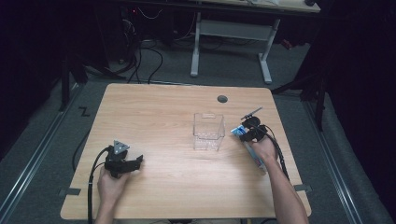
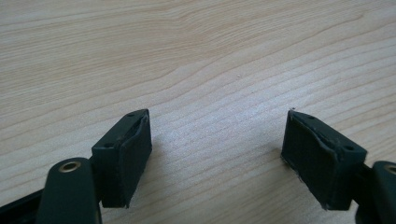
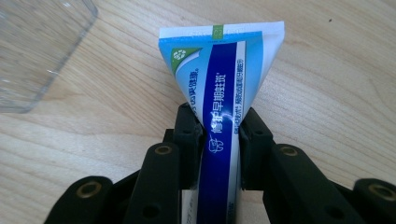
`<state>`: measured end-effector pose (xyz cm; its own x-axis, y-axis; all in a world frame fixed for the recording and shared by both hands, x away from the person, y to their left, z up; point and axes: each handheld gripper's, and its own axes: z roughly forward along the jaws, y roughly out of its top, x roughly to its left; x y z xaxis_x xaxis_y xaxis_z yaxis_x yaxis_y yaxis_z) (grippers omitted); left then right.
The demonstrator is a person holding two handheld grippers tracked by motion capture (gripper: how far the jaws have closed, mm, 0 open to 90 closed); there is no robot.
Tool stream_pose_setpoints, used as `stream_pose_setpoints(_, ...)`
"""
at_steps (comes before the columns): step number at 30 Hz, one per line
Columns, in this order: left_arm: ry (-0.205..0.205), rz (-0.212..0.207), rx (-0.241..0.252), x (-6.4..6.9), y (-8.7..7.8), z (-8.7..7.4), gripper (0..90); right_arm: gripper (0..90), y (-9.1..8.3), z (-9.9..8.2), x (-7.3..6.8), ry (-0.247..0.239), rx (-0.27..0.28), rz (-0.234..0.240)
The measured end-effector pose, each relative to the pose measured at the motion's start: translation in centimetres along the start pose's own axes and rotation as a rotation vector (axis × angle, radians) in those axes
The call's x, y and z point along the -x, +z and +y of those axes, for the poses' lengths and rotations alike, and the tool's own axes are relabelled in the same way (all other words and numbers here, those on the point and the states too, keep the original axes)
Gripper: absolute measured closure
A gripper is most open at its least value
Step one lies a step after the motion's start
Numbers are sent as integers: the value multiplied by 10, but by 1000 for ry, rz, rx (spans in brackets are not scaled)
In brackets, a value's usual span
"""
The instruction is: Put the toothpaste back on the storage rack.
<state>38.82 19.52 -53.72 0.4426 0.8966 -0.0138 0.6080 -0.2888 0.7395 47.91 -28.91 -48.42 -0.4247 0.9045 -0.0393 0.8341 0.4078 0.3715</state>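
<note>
The right claw point(image 3: 219, 135) has its 2 black jaws pressed against the sides of a toothpaste tube point(image 3: 219, 88), gripping it partway along its body. In the right gripper view the tube's flat crimped end fans out ahead of the jaws, white and light blue with a dark blue band and printed characters running down it, while the rest of the tube passes back between the jaws toward the bottom of the frame. The tube lies low over the wooden counter point(image 3: 327, 84); whether it touches the wood cannot be told.

In the high view the right claw point(image 1: 246, 132) sits toward the right side of the counter point(image 1: 154, 112), with the toothpaste tube point(image 1: 254, 156) running back under the person's right hand point(image 1: 265, 149). Just beside the tube's crimped end, to its left, stands a clear plastic box point(image 1: 208, 131), open at the top and upright; a corner of it point(image 3: 37, 51) shows at the upper left of the right gripper view, apart from the tube.

The left claw point(image 2: 217, 154) has its jaws spread wide with nothing between them, only bare wood. In the high view it point(image 1: 135, 163) rests near the counter's front left, held by the left hand point(image 1: 112, 183), well apart from the box.
</note>
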Motion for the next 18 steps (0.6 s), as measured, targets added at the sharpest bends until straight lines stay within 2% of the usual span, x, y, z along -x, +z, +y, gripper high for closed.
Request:
stream_pose_setpoints(4, 0, 0, 0, 0, 0, 0, 243, 734, -9, -2, 3, 19, 35, 25)
stream_pose_setpoints(5, 0, 0, 0, 0, 0, 0, 242, 735, -15, -5, 4, 24, 64, 34)
stream_pose_setpoints(12, -1, 0, 0, 0, 0, 0, 243, 739, -32, -14, 9, 35, 142, 71)
stream_pose_setpoints(18, -1, 0, 0, 0, 0, 0, 244, 741, -41, -20, 9, 41, 176, 83)
